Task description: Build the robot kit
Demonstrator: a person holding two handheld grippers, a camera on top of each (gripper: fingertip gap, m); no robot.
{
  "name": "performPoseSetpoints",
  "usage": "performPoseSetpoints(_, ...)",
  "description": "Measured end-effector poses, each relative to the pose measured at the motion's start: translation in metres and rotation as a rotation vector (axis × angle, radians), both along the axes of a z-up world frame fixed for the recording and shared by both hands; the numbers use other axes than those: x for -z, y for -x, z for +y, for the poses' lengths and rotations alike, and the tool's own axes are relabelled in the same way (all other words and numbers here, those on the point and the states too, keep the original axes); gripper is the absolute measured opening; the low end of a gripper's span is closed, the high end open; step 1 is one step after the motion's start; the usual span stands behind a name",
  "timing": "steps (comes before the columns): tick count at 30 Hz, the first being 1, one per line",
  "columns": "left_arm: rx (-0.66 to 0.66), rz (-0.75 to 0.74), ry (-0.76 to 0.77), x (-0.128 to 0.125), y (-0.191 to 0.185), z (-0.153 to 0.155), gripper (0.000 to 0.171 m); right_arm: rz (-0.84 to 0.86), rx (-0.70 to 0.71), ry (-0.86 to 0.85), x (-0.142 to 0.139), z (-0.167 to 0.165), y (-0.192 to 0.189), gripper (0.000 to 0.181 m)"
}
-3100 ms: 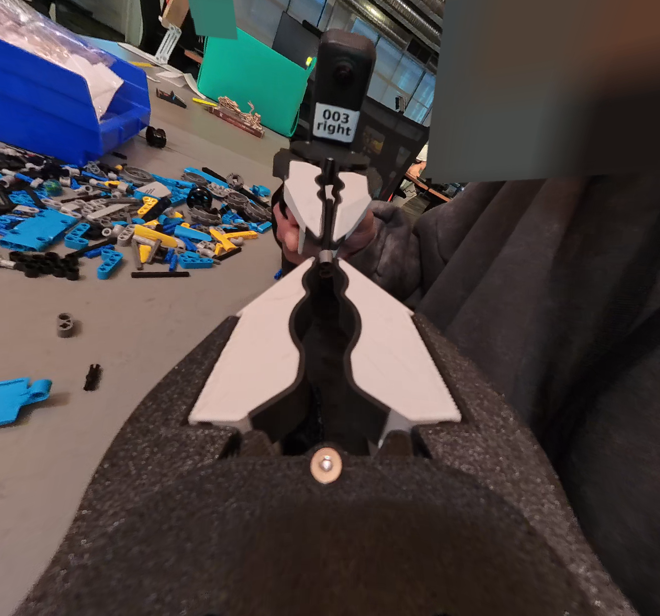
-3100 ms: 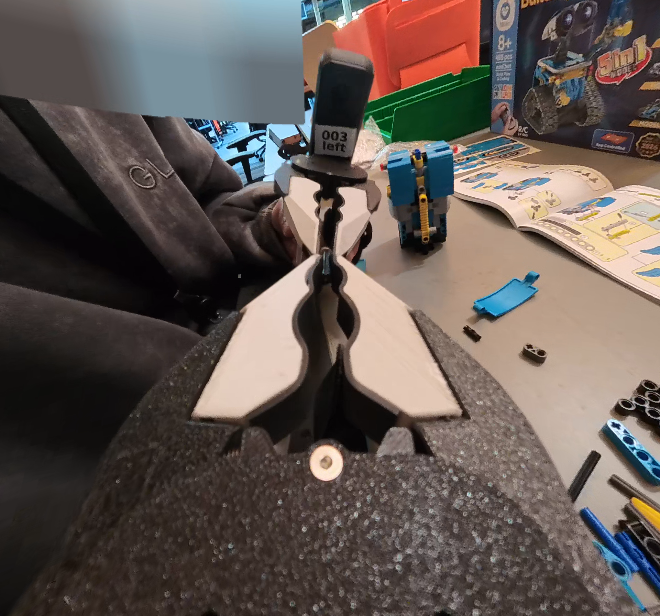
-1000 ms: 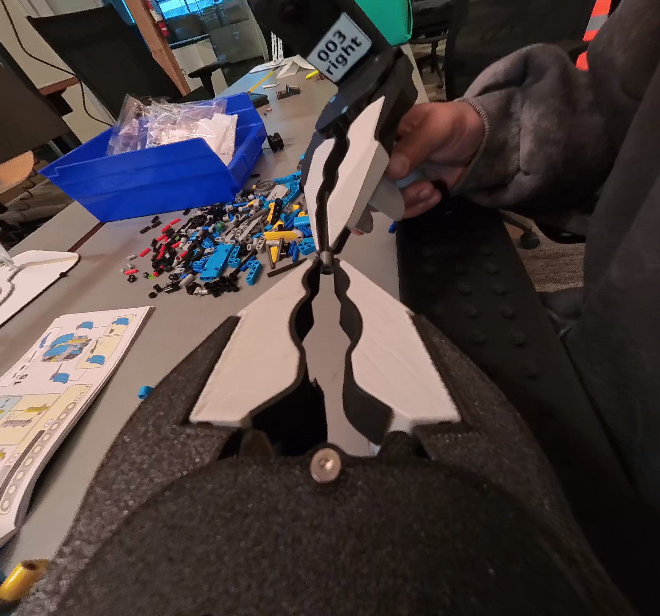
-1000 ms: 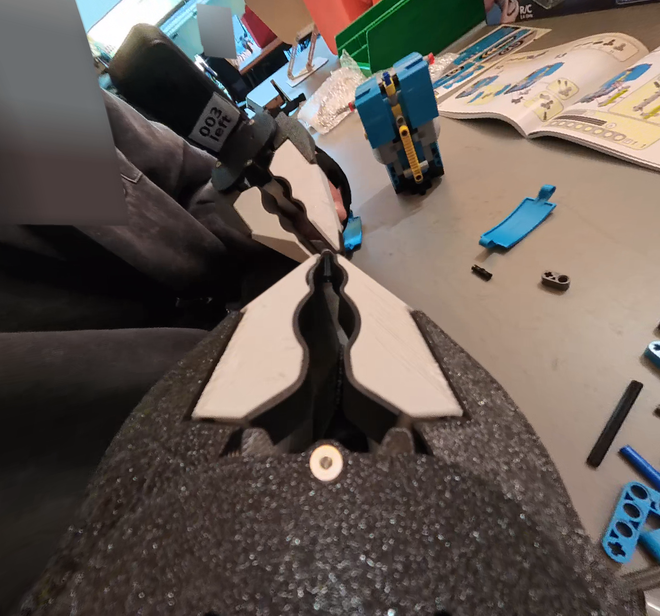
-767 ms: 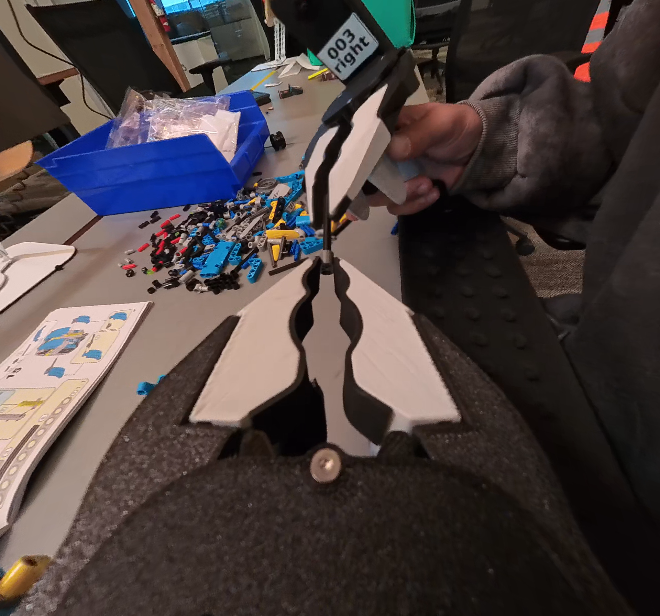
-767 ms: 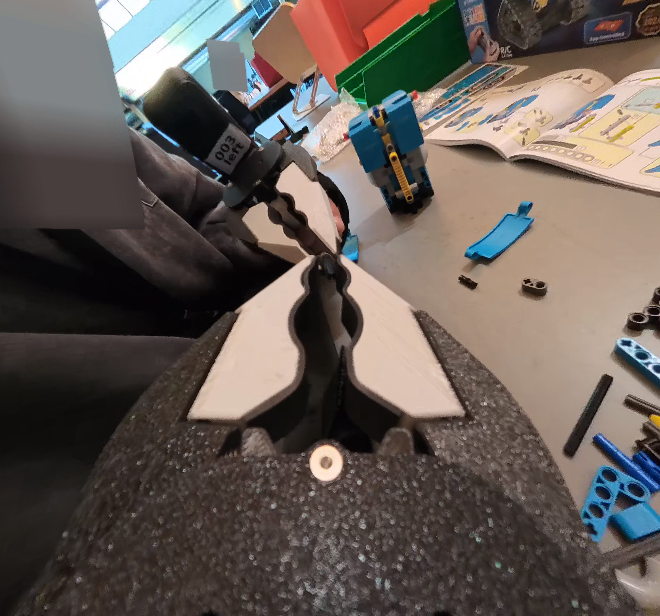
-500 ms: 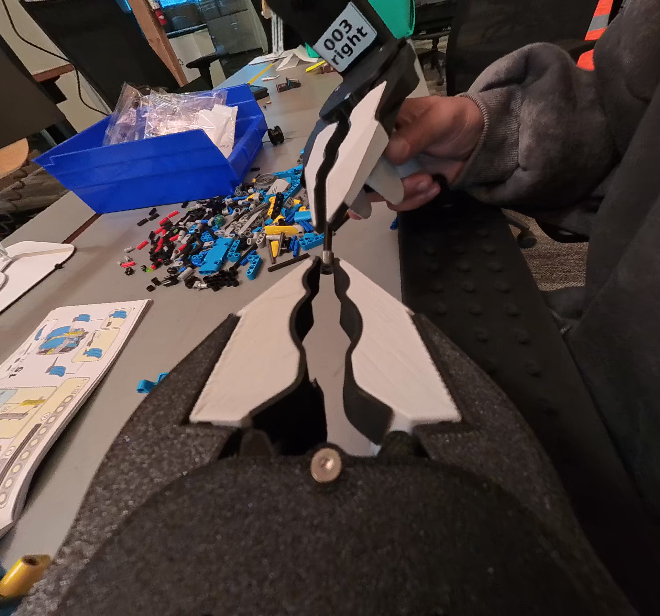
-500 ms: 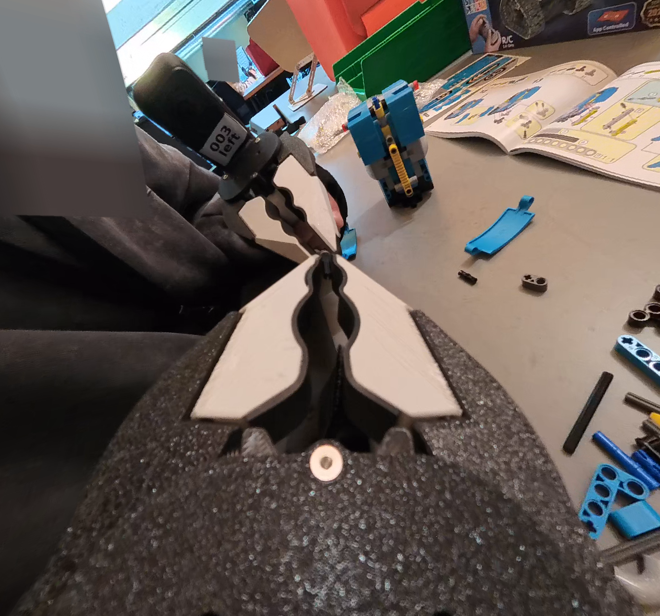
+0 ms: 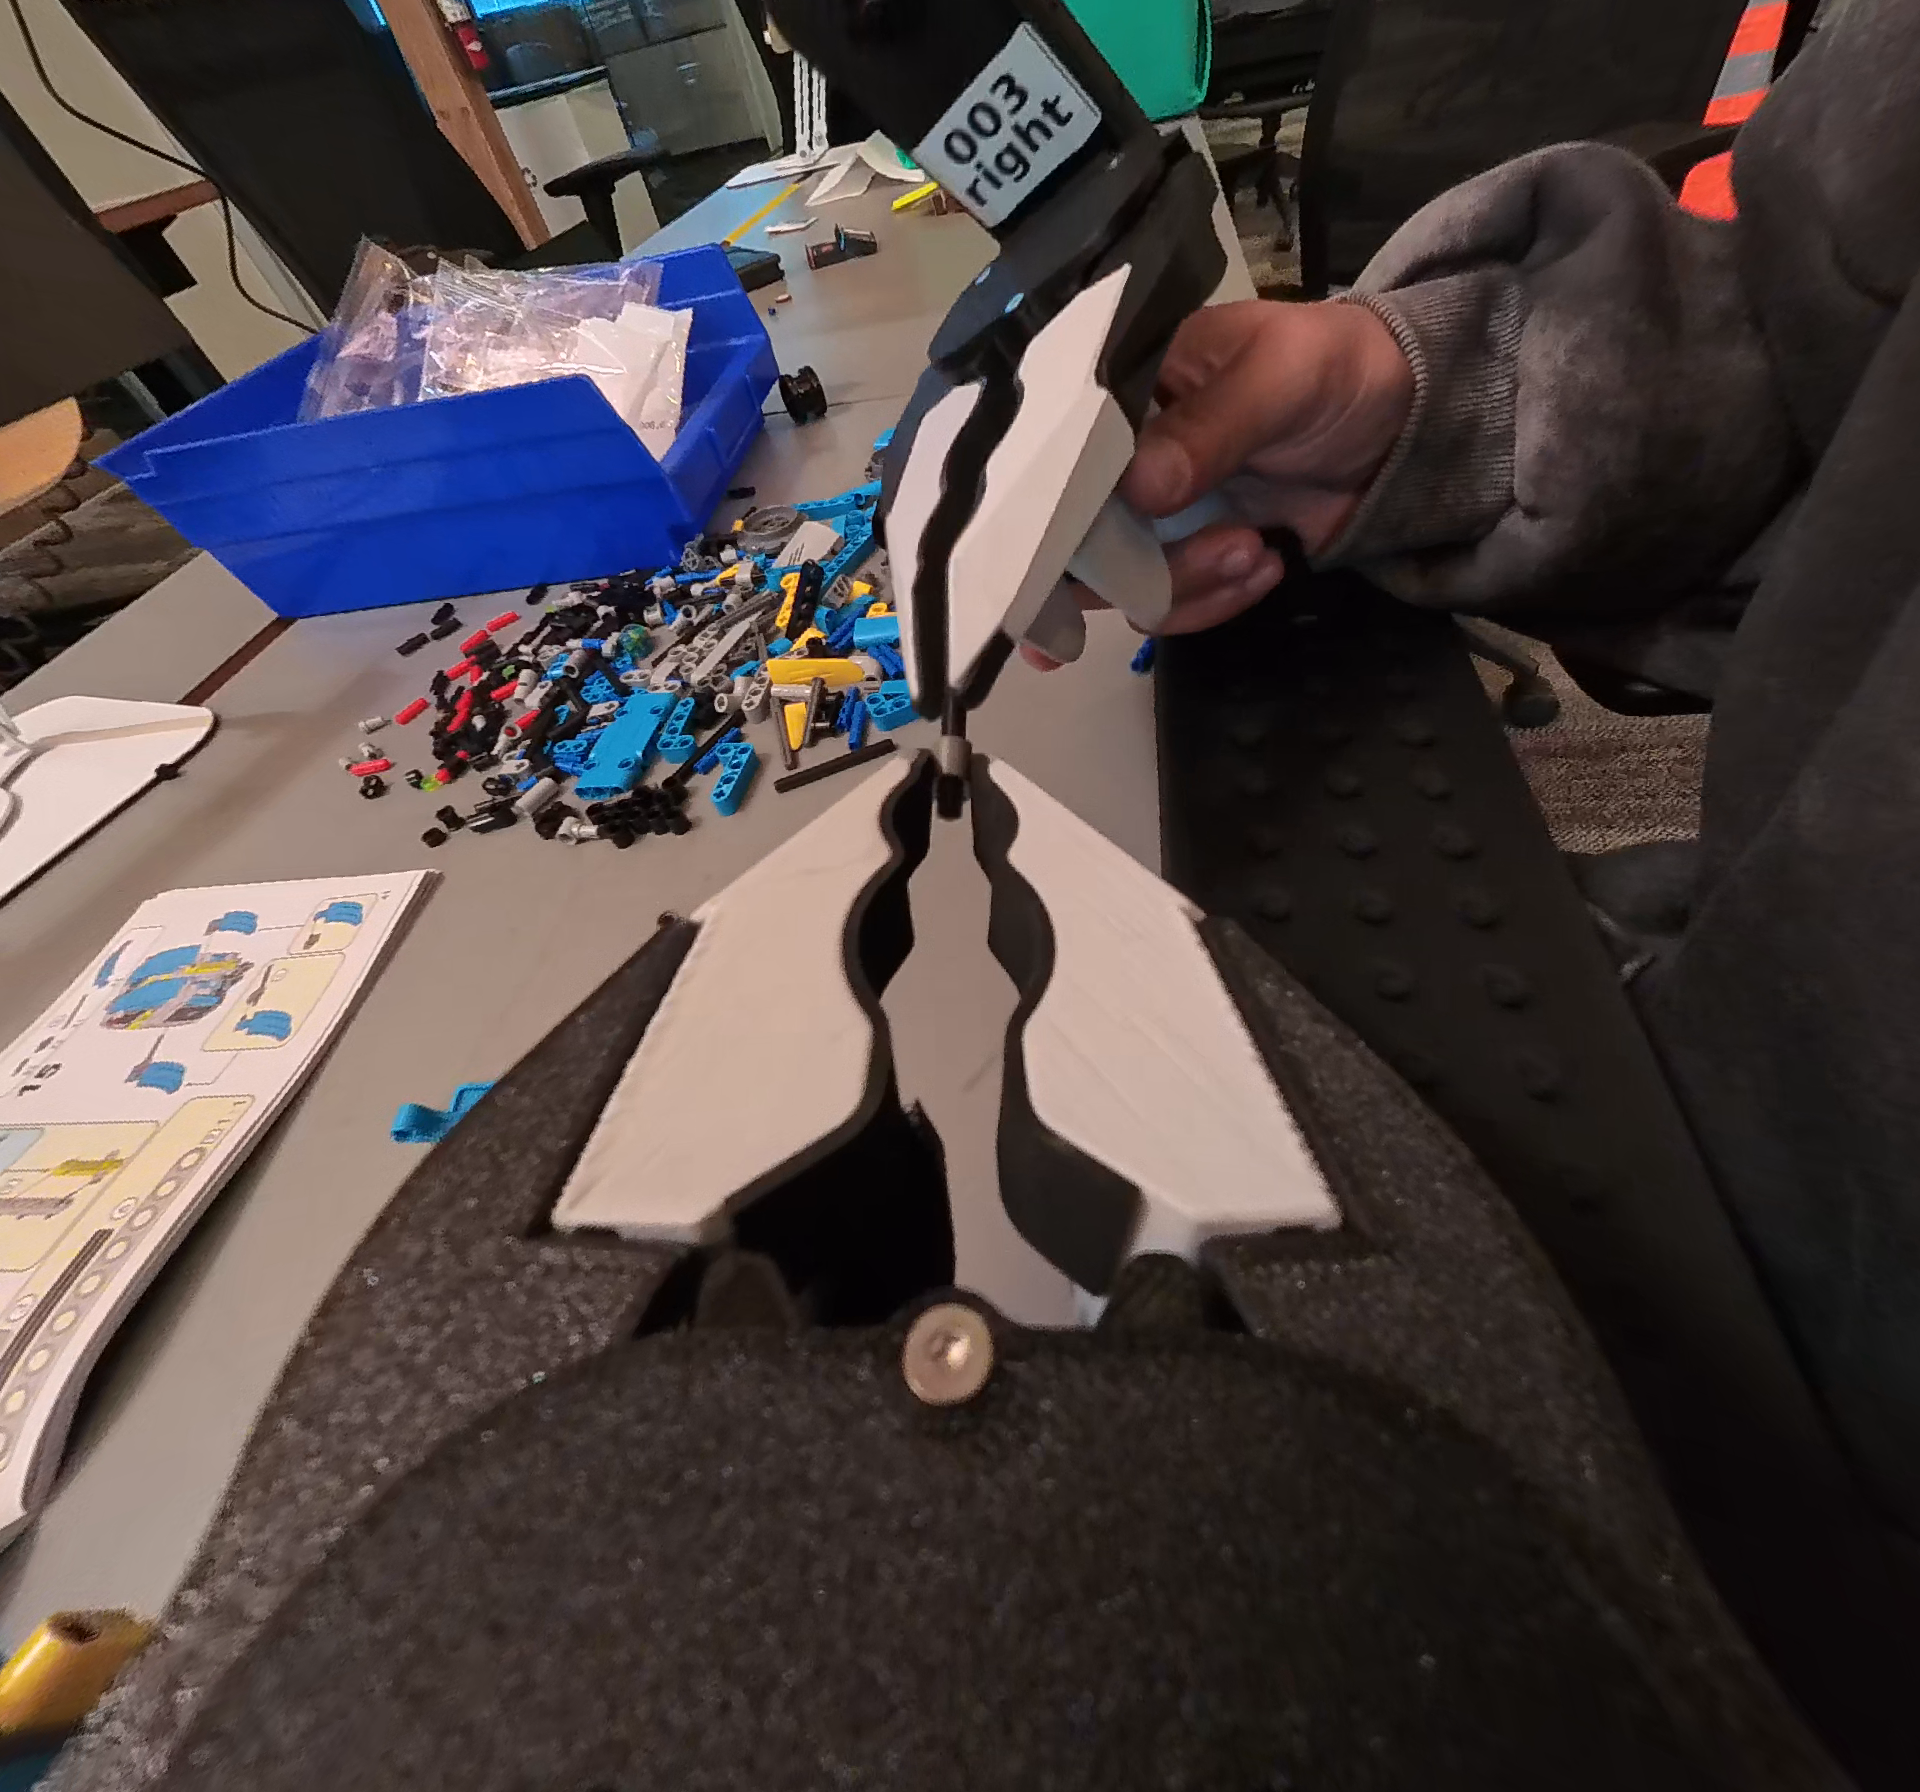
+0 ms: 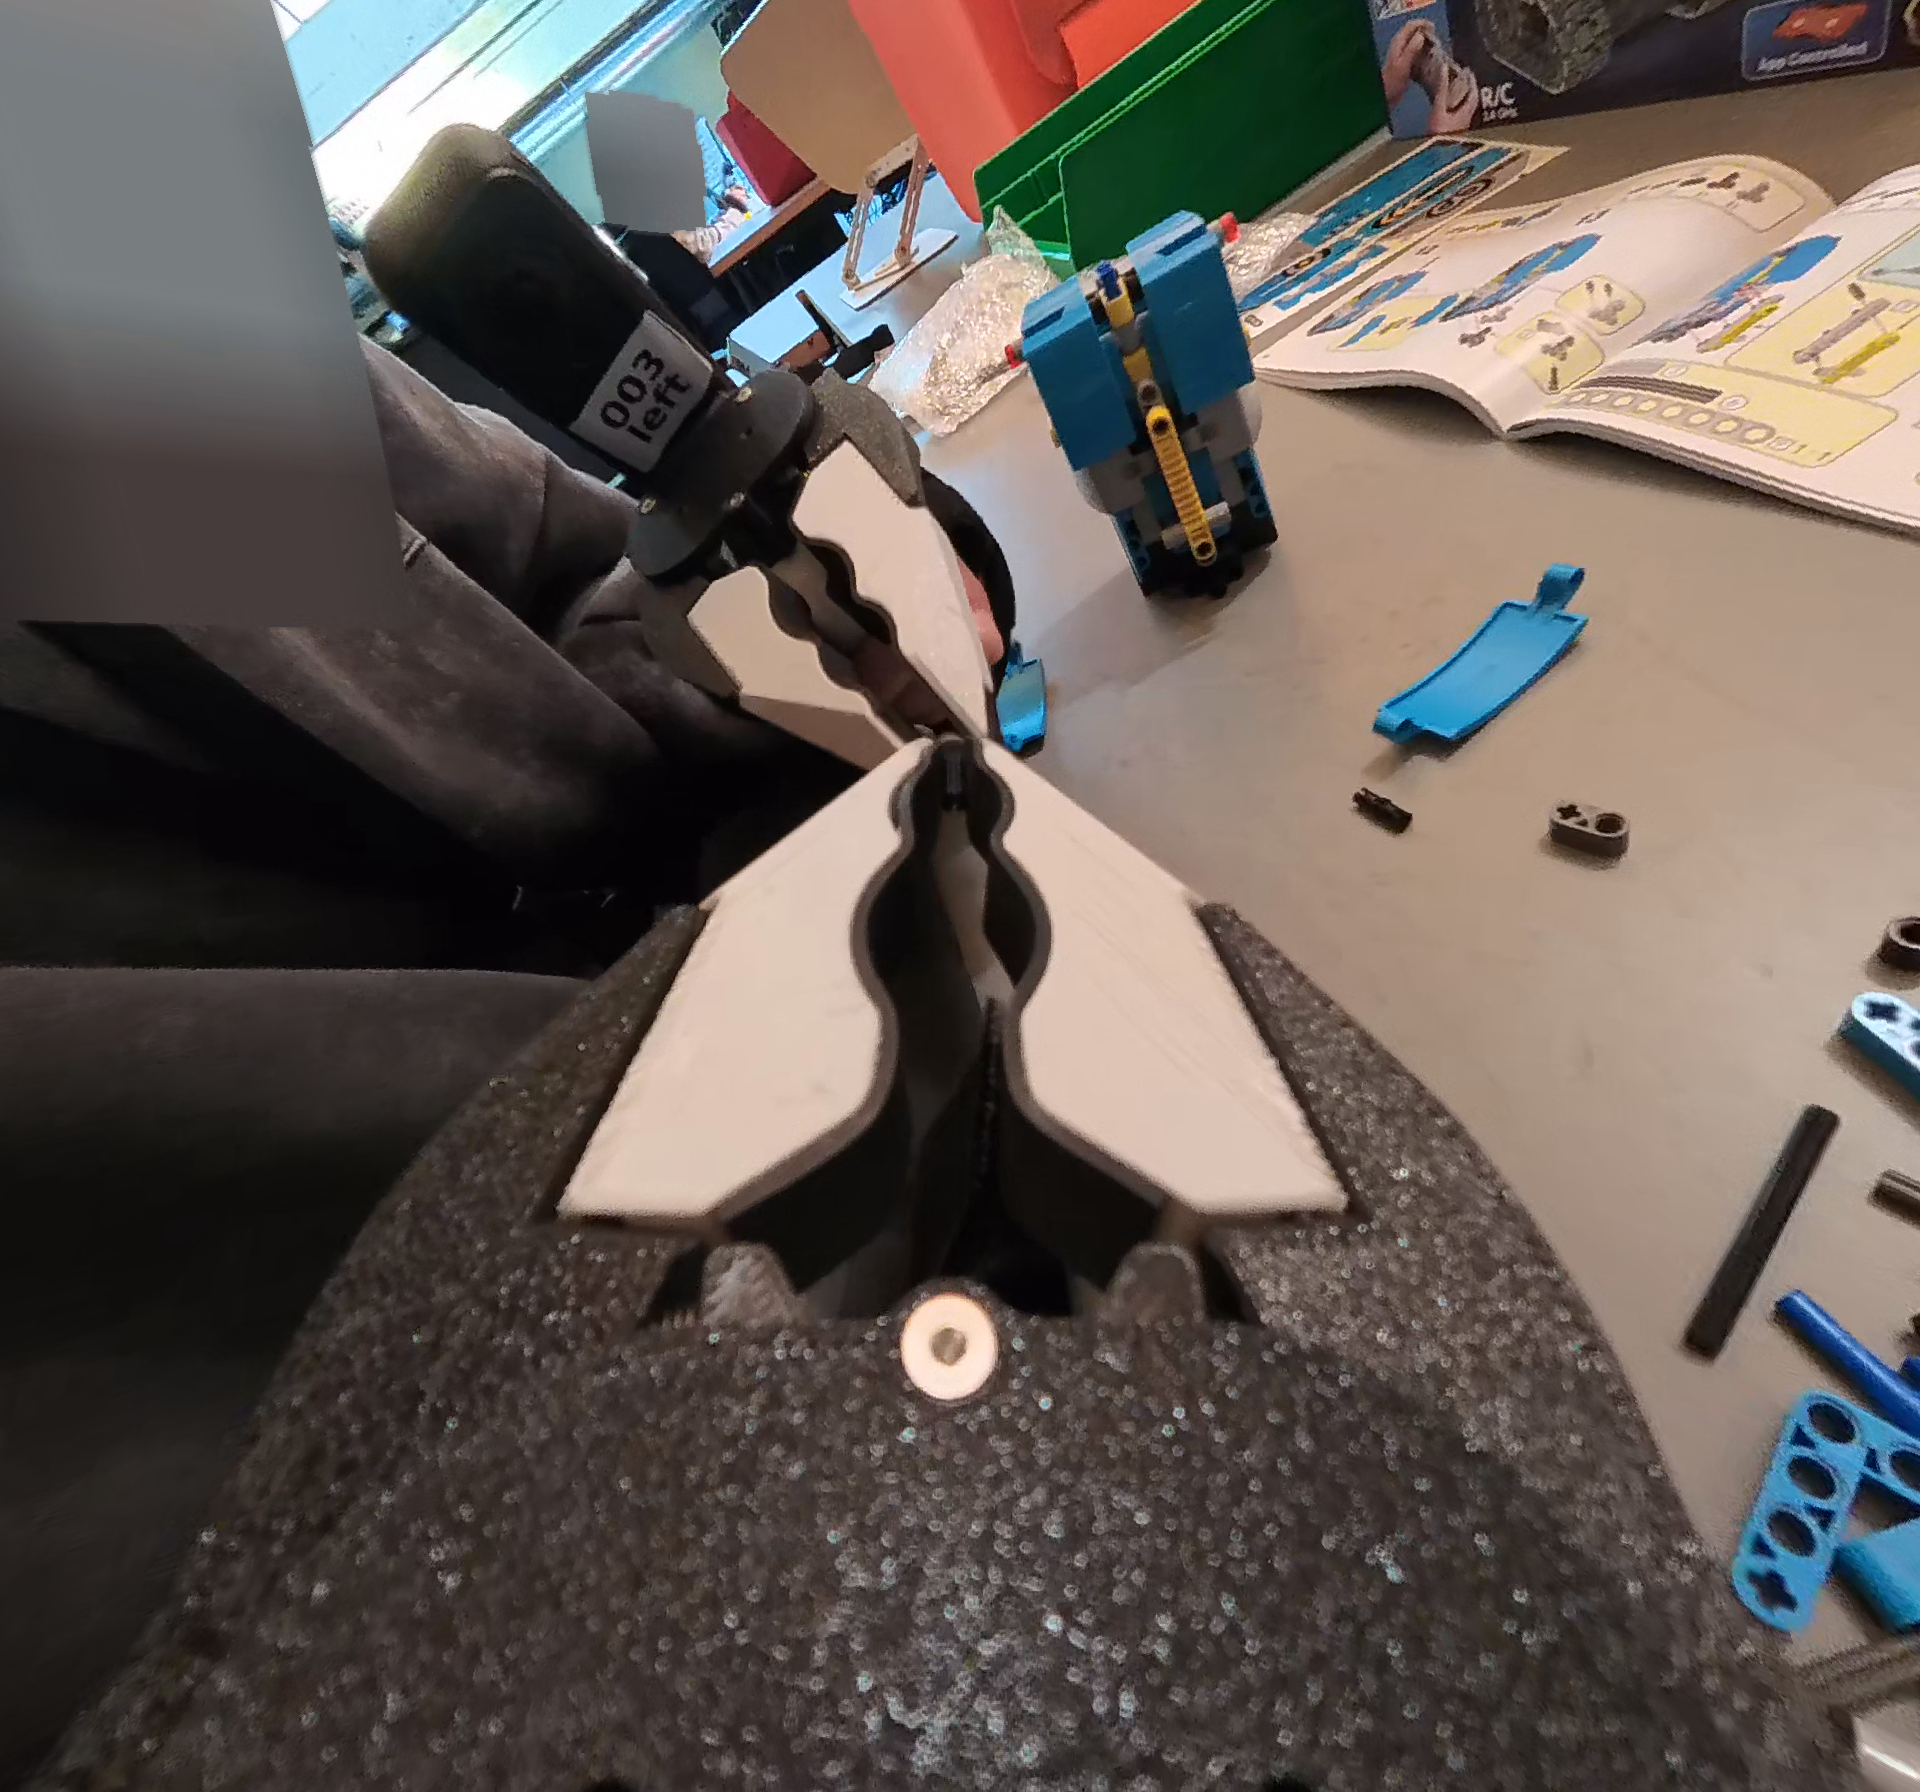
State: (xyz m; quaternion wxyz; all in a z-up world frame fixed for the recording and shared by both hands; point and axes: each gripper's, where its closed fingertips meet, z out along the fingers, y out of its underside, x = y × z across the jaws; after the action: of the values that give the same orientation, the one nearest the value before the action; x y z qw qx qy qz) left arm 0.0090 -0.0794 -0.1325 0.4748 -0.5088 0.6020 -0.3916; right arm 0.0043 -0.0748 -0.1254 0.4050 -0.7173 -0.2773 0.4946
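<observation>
So, both grippers are nose to nose out past the front edge of the counter [image 9: 540, 953], over the person's lap. The left gripper [image 9: 949, 792] has its jaws pinched shut on one end of a tiny black pin [image 9: 948, 795]. The right gripper [image 9: 940, 698] comes down from above, jaws also closed, on the other end. A little grey collar [image 9: 951, 758] sits on the pin right between the two sets of tips. From the right wrist view you only get a dark sliver of the pin in the jaws, and I can't tell how deep it sits.

The pin is up in the air, touching nothing but the two grippers.

On the counter there's a blue bin [image 9: 436, 495] with plastic bags in it, and a pile of loose parts [image 9: 644, 693] just in front of it. An open instruction booklet [image 9: 156, 1067] lies nearer the left gripper. On the other side stands a blue and yellow model [image 10: 1153, 412], with a curved blue panel [image 10: 1486, 672] lying near it.
</observation>
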Motion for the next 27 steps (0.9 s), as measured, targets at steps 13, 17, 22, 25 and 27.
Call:
performPoseSetpoints(13,0.007,-0.016,0.021,-0.003,-0.001,0.0,0.007,0.08,-0.019,0.048,-0.003,0.001,0.001,0.004)
performPoseSetpoints(17,-0.007,-0.025,0.045,-0.005,0.0,0.004,0.007,0.107,-0.001,0.048,-0.006,0.004,-0.003,0.004)
performPoseSetpoints(22,-0.016,-0.052,0.17,-0.009,0.002,0.011,0.007,0.113,0.006,0.041,-0.005,0.006,-0.006,0.013)
performPoseSetpoints(25,0.047,-0.125,0.348,-0.022,0.005,0.008,0.007,0.073,0.006,-0.012,-0.004,0.005,0.001,0.023)
performPoseSetpoints(27,0.107,-0.154,0.484,-0.028,0.006,0.003,0.006,0.076,-0.004,-0.037,-0.006,0.003,0.006,0.028)
